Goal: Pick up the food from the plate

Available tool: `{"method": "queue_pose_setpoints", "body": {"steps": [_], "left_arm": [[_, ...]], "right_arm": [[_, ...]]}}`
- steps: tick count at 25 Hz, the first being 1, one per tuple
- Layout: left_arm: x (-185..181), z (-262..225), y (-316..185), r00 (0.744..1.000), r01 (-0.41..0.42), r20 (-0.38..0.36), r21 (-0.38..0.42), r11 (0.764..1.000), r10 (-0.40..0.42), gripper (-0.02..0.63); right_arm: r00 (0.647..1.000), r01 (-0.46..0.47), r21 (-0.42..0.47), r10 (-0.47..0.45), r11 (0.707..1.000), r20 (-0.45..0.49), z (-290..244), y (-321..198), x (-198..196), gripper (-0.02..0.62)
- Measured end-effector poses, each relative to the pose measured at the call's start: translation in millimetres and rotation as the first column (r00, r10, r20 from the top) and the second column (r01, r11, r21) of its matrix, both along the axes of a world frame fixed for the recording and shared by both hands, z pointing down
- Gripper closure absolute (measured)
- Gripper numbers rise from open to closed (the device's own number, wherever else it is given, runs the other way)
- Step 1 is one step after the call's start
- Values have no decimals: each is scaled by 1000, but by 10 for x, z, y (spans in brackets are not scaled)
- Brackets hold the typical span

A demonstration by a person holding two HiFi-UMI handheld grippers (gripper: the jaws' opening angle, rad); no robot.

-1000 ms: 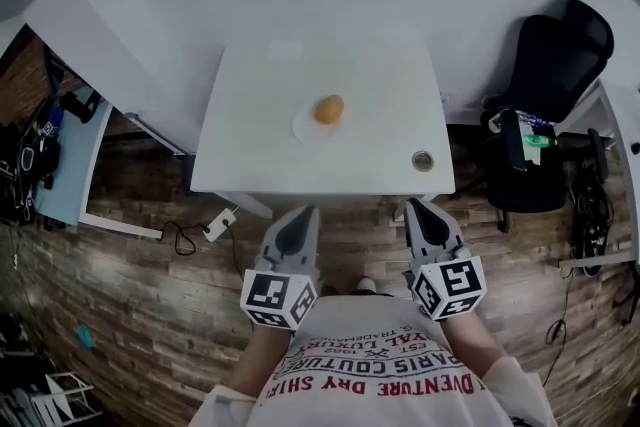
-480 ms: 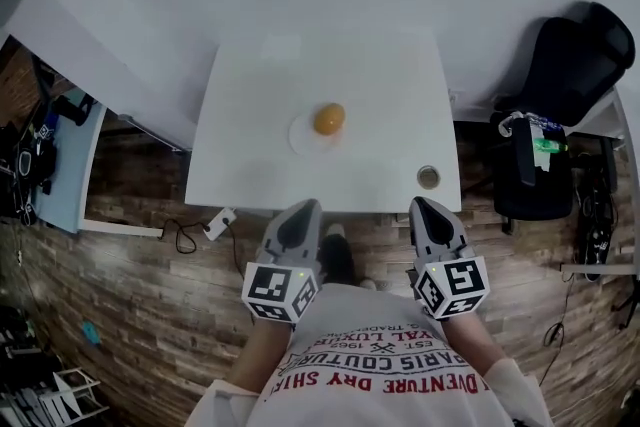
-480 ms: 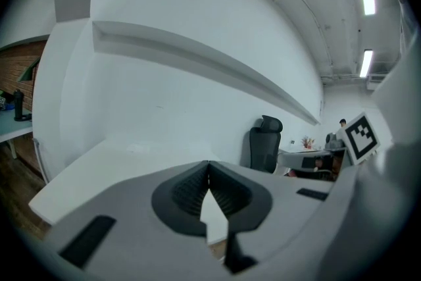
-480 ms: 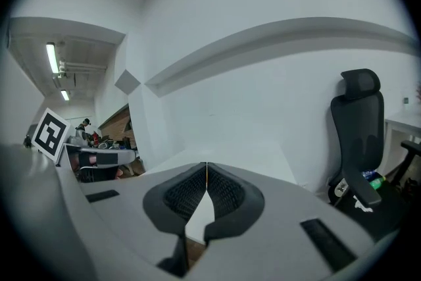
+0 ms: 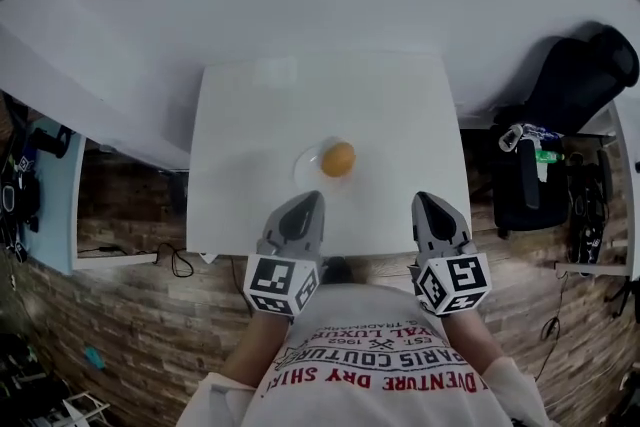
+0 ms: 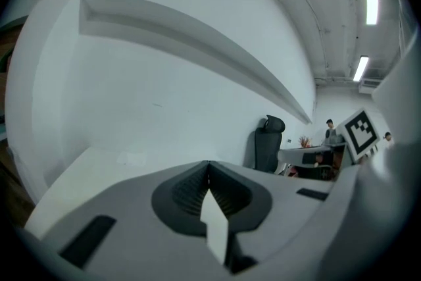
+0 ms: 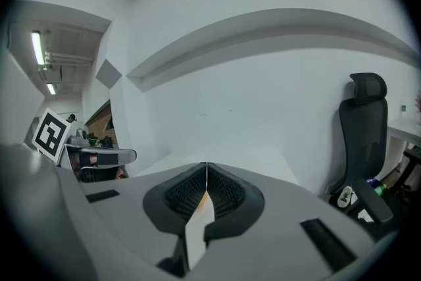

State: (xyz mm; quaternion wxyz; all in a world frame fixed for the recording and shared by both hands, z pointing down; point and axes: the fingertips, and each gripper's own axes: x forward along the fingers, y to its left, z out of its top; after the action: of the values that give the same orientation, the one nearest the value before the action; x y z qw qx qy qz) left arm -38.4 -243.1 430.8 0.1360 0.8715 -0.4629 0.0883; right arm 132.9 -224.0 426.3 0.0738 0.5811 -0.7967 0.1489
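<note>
An orange round piece of food lies on a small white plate near the front middle of a white table. My left gripper is shut and empty, its tips over the table's front edge, just short of the plate. My right gripper is shut and empty too, to the right of the food at the front edge. In the left gripper view the jaws meet with nothing between them. In the right gripper view the jaws also meet, and a sliver of orange shows beyond them.
A white wall runs behind the table. A black office chair stands at the right, also in the right gripper view. A light blue shelf is at the left. The floor is wood planks.
The view has moved forward: the table and the food now lie closer to both grippers, whose tips reach its front edge. The small round object at the table's right front is out of sight.
</note>
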Motion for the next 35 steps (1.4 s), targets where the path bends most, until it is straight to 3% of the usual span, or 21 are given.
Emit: {"method": "queue_pose_setpoints", "body": {"steps": [5, 10, 19, 20, 22, 23, 28, 35], "left_arm": [[-129, 70, -369, 999, -40, 19, -17, 999, 40, 600], [-200, 320, -581, 1000, -9, 9, -84, 996, 10, 600], [76, 824, -625, 999, -44, 3, -188, 981, 45, 596], [111, 877, -630, 998, -55, 14, -194, 980, 59, 561], [189, 1018, -627, 994, -85, 51, -216, 973, 99, 421], [221, 1093, -630, 990, -99, 77, -226, 969, 119, 395], [344, 1374, -770, 956, -151, 211, -248, 957, 205, 296], [452, 1841, -890, 909, -164, 306, -363, 917, 284, 224]], "right_arm": [[1000, -30, -18, 30, 999, 2, 47, -403, -168, 581], [1000, -2, -61, 1, 998, -14, 232, -606, -276, 581], [996, 79, -171, -84, 982, -23, 665, -880, -253, 581], [996, 85, -182, -90, 980, -18, 709, -901, -248, 581], [995, 98, -210, -101, 973, -4, 805, -915, -237, 581], [994, 104, -224, -106, 969, 2, 856, -917, -233, 581], [992, 125, -275, -129, 953, 4, 1080, -969, -225, 581], [986, 147, -342, -164, 928, -21, 1401, -1021, -144, 581]]}}
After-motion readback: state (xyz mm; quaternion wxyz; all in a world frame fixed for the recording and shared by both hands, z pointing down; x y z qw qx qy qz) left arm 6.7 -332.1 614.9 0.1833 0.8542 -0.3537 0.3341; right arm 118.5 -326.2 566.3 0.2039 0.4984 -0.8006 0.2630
